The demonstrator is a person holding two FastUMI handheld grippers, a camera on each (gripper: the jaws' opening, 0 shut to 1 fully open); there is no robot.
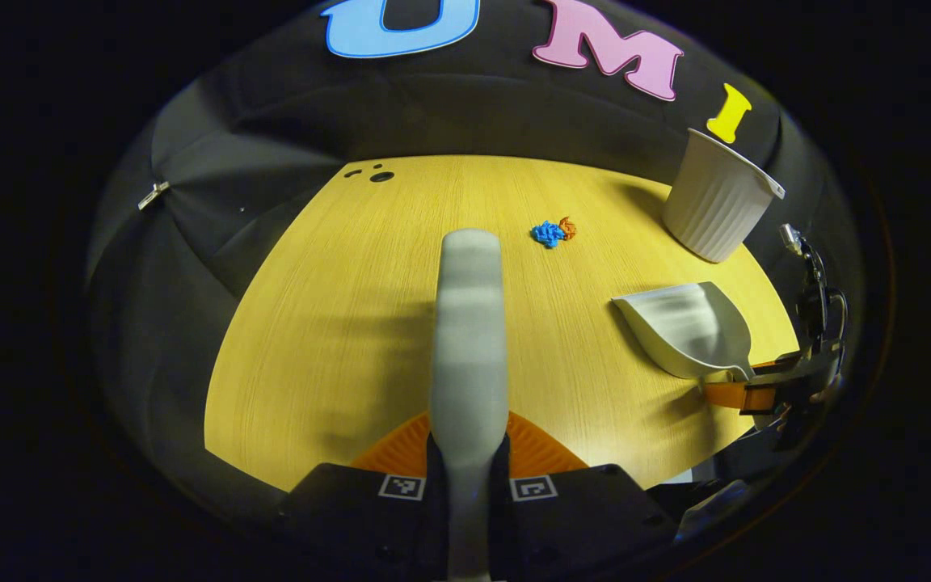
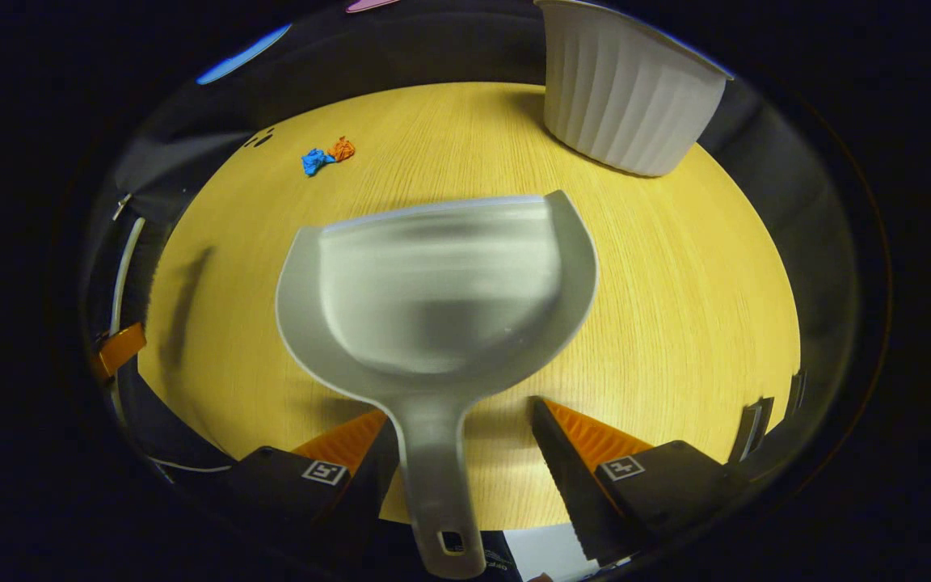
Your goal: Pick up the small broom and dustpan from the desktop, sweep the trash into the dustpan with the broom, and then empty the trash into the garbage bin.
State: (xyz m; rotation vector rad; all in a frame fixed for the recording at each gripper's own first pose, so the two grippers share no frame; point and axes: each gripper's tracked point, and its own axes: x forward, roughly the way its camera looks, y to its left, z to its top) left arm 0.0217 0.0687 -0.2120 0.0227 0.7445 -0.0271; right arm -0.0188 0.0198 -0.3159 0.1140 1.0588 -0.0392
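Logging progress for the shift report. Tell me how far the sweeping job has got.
Done: the left gripper is shut on the broom. In hand: the right gripper straddles the handle of the dustpan, jaws open. Left: the trash lies unswept on the desktop, then emptying into the garbage bin.
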